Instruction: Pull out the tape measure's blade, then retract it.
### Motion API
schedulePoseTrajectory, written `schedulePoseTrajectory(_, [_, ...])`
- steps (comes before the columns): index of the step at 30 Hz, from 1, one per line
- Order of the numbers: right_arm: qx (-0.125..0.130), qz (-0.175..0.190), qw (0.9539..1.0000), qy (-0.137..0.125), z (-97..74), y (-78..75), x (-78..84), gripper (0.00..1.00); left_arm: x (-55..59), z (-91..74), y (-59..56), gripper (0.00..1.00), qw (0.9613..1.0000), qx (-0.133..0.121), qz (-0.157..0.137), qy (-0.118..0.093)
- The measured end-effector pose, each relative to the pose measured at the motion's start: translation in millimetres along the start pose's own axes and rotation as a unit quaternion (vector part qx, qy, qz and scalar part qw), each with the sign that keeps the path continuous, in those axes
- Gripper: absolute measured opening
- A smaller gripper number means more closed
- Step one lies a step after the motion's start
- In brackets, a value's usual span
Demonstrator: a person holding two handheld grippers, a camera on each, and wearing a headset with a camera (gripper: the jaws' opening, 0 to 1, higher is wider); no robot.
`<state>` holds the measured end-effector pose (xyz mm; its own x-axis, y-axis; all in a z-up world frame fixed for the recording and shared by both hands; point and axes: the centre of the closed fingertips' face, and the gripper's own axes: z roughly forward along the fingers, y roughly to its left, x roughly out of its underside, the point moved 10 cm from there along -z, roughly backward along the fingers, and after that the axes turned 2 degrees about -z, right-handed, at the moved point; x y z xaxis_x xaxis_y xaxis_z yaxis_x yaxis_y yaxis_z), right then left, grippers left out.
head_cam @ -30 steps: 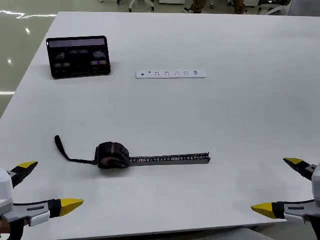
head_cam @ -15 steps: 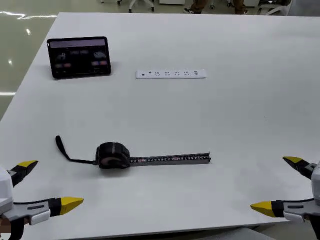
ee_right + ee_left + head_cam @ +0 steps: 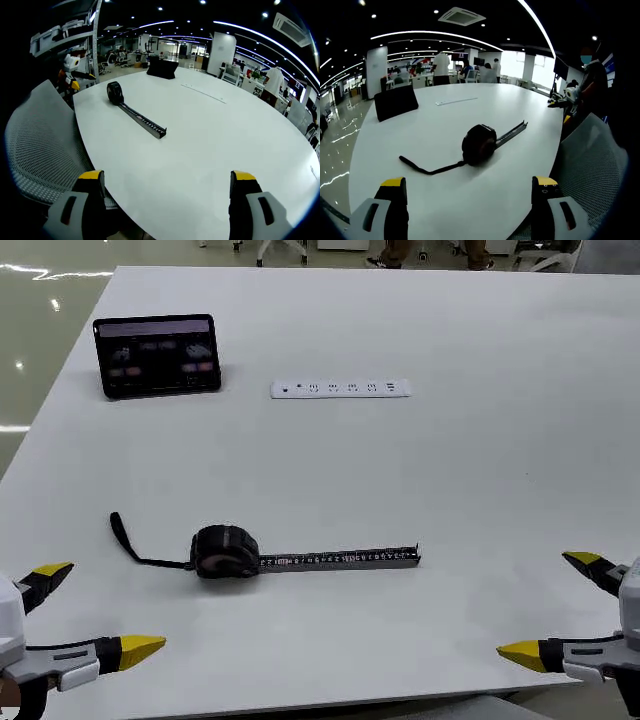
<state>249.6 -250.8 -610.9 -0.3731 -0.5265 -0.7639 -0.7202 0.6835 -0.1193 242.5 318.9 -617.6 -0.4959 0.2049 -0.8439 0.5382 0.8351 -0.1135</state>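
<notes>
A black tape measure (image 3: pixel 225 551) lies on the white table (image 3: pixel 400 470), its blade (image 3: pixel 340 559) drawn out to the right and its strap (image 3: pixel 135 545) trailing left. The left gripper view has the case (image 3: pixel 479 144) ahead of the jaws, blade (image 3: pixel 512 131) running away to the right. From the right gripper view, the blade (image 3: pixel 145 121) leads back to the case (image 3: pixel 115 92). My left gripper (image 3: pixel 95 610) stands open at the near left edge, apart from the tape. My right gripper (image 3: pixel 555 610) stands open at the near right edge, holding nothing.
A dark tablet (image 3: pixel 157 353) stands at the far left of the table. A white power strip (image 3: pixel 340 388) lies flat behind the tape measure. A mesh chair (image 3: pixel 40 150) sits by the table's near edge. People stand in the background (image 3: pixel 440 67).
</notes>
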Motion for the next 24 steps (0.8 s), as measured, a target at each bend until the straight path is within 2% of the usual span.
schedulePoseTrajectory(6, [-0.002,-0.006,1.0,-0.003,0.7,-2.8,-8.3,1.0,-3.9,3.3,-1.5,1.0,1.0,-0.005,0.002,-0.001])
schedulePoseTrajectory(8, [-0.003,-0.006,1.0,-0.005,1.3,-5.0,-12.1,1.0,-7.1,6.0,-5.8,1.0,1.0,0.006,0.002,0.0])
schedulePoseTrajectory(10, [-0.004,-0.01,0.9999,-0.007,2.5,-6.5,-16.9,1.0,-10.4,11.1,-9.2,1.0,0.9998,0.011,0.001,0.017])
schedulePoseTrajectory(12, [-0.01,-0.017,0.9998,-0.003,4.9,-7.6,-20.0,1.0,-17.0,16.2,-11.6,1.0,0.9998,0.012,0.0,0.017])
schedulePoseTrajectory(14, [-0.022,-0.023,0.9995,0.005,7.5,-5.5,-22.9,1.0,-25.2,20.8,-15.3,0.97,0.9995,0.017,-0.026,0.009])
schedulePoseTrajectory(16, [-0.032,-0.035,0.9988,0.012,10.1,-4.1,-25.6,1.0,-32.3,26.2,-18.3,0.97,0.9994,0.017,-0.031,0.0])
schedulePoseTrajectory(22, [-0.045,-0.05,0.9975,0.019,16.7,-5.5,-33.3,1.0,-41.8,42.3,-24.7,0.99,0.9995,0.008,-0.029,0.009])
schedulePoseTrajectory(24, [-0.049,-0.054,0.9971,0.02,18.9,-5.8,-37.2,1.0,-44.3,48.1,-27.6,0.99,0.9991,0.01,-0.038,0.014])
